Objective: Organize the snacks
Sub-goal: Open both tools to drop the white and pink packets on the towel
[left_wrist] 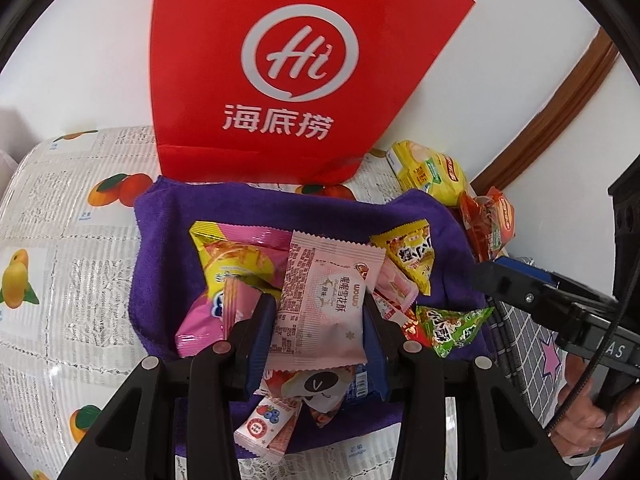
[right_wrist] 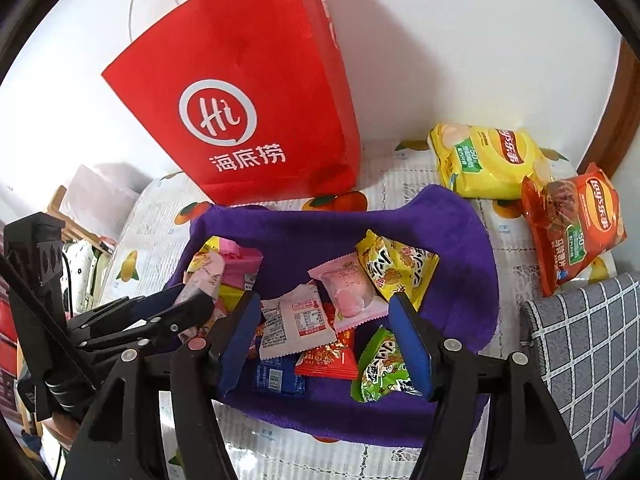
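Observation:
Several small snack packets lie on a purple towel. My left gripper is shut on a pale pink snack packet and holds it over the pile. It also shows in the right wrist view, gripping that pink packet. My right gripper is open and empty above a white and pink packet, a pink packet, a red packet and a green packet. A yellow packet lies further back.
A red paper bag stands against the wall behind the towel. A yellow chip bag and a red chip bag lie at the right. A grey checked cloth lies near right. The tablecloth has a fruit print.

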Demonstrator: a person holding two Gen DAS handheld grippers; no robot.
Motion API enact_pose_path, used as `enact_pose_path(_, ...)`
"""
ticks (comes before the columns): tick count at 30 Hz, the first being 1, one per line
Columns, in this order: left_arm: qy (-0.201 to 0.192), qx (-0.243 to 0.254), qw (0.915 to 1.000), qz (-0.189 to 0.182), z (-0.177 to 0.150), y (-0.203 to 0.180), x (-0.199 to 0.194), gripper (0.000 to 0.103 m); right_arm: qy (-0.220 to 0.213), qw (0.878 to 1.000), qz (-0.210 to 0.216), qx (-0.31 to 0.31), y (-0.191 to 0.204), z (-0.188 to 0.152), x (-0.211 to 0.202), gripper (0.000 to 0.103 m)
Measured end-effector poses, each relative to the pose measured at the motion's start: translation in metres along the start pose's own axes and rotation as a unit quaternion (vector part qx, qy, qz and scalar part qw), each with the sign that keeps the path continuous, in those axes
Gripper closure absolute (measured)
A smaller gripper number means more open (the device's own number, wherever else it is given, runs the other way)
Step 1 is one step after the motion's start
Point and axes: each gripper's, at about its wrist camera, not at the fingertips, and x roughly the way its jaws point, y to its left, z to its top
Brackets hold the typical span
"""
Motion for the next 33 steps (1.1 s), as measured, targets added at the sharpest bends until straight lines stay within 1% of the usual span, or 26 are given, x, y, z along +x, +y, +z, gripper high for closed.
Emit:
enact_pose_path(6,0.004,0.015,0.9999,-0.003,-0.003,-0.010,0.004,0.063,0.001,1.000,-0.012,-0.015,0.007,-0.001,0.000,0.037)
enact_pose_path(10,0.003,0.030,0.9995,0.005,-0.004,-0.018,0.006,0.063,-0.005,1.000,-0.014,-0.019,0.008,-0.002,-0.003,0.037)
enact_pose_path(12,0.002,0.033,0.9994,0.011,-0.003,-0.018,0.005,0.062,-0.009,1.000,-0.013,-0.019,0.008,-0.002,-0.005,0.037)
enact_pose_path(16,0.005,0.031,0.9995,0.009,-0.002,-0.016,0.005,0.062,-0.012,1.000,-0.012,-0.017,0.008,-0.002,-0.007,0.037)
enact_pose_path(18,0.005,0.038,0.9992,0.007,-0.001,-0.018,0.003,0.059,-0.012,1.000,-0.011,-0.017,0.008,-0.002,-0.007,0.037)
enact_pose_path(20,0.006,0.043,0.9990,0.011,0.000,-0.021,0.003,0.048,-0.012,1.000,-0.011,-0.017,0.009,-0.002,-0.006,0.037)
enact_pose_path(21,0.002,0.047,0.9988,0.013,0.000,-0.023,0.001,0.046,-0.012,1.000,-0.011,-0.018,0.010,-0.003,-0.007,0.037)
enact_pose_path(23,-0.007,0.055,0.9982,0.021,0.000,-0.026,-0.003,0.039,-0.013,1.000,-0.011,-0.018,0.010,-0.003,-0.008,0.037)
enact_pose_path(28,-0.019,0.055,0.9979,0.030,0.002,-0.027,-0.013,0.035,-0.023,0.999,-0.019,-0.020,0.013,-0.003,-0.014,0.037)
enact_pose_path(33,-0.022,0.056,0.9978,0.027,0.002,-0.029,-0.022,0.035,-0.031,0.999,-0.029,-0.020,0.015,-0.006,-0.026,0.037)
